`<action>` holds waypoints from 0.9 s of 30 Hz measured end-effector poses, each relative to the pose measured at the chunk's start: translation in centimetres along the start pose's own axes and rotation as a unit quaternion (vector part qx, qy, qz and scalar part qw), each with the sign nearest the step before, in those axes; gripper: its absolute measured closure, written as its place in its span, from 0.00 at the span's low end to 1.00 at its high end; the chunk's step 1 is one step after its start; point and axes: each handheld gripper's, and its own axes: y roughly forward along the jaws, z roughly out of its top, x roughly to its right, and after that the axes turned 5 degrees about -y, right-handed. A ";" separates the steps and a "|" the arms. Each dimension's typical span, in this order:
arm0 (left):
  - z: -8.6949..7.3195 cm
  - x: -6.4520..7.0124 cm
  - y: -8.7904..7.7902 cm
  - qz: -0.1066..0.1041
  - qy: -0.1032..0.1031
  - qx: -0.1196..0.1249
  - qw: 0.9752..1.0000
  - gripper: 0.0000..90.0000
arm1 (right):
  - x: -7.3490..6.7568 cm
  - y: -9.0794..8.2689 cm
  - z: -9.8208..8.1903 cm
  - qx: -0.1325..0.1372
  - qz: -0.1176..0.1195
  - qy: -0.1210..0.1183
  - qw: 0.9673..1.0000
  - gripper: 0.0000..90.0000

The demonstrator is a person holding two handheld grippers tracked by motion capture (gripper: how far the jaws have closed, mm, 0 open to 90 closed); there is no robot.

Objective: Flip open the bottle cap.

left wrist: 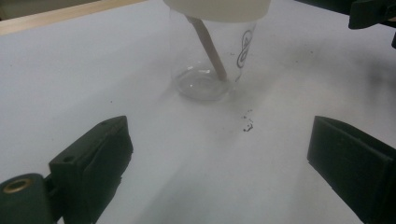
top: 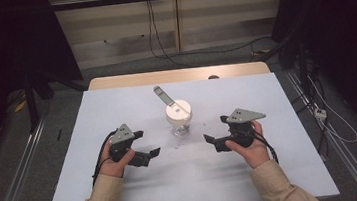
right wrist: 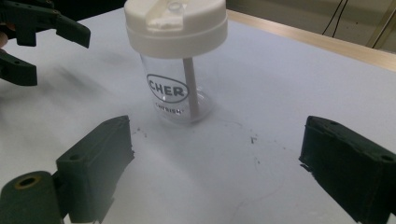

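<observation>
High view: one clear cup [top: 179, 118] with white lid [top: 178, 110] and one straw [top: 163, 96] sits centre frame on the white table [top: 125, 186], nothing blocking it. Two grippers flank it, left gripper [top: 147, 143] and right gripper [top: 215, 131], both jaws apart, empty. Cup print partly unreadable; small dark specks [left wrist: 247, 125] beside the base.

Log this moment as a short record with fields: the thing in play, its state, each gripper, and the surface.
thing: clear plastic cup with white lid
state: upright, lid on, a stick leaning inside
print: dark oval logo on the cup wall
left gripper: jaws open, empty, short of the cup
right gripper: jaws open, empty, short of the cup
surface: white table, small dark specks near the cup
</observation>
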 end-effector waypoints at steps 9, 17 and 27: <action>-0.5 -0.3 -0.9 0.002 -0.006 0.000 1.000 0.07 | 0.5 -1.1 -1.5 -0.003 -0.008 0.007 1.000 0.10; -1.0 -0.6 -1.7 0.009 -0.009 0.000 1.000 0.07 | 0.9 -2.4 -2.8 -0.001 -0.014 0.013 1.000 0.10; -1.7 -1.2 -3.4 0.022 -0.016 0.008 1.000 0.07 | 1.3 -4.5 -4.5 -0.001 -0.024 0.027 0.999 0.10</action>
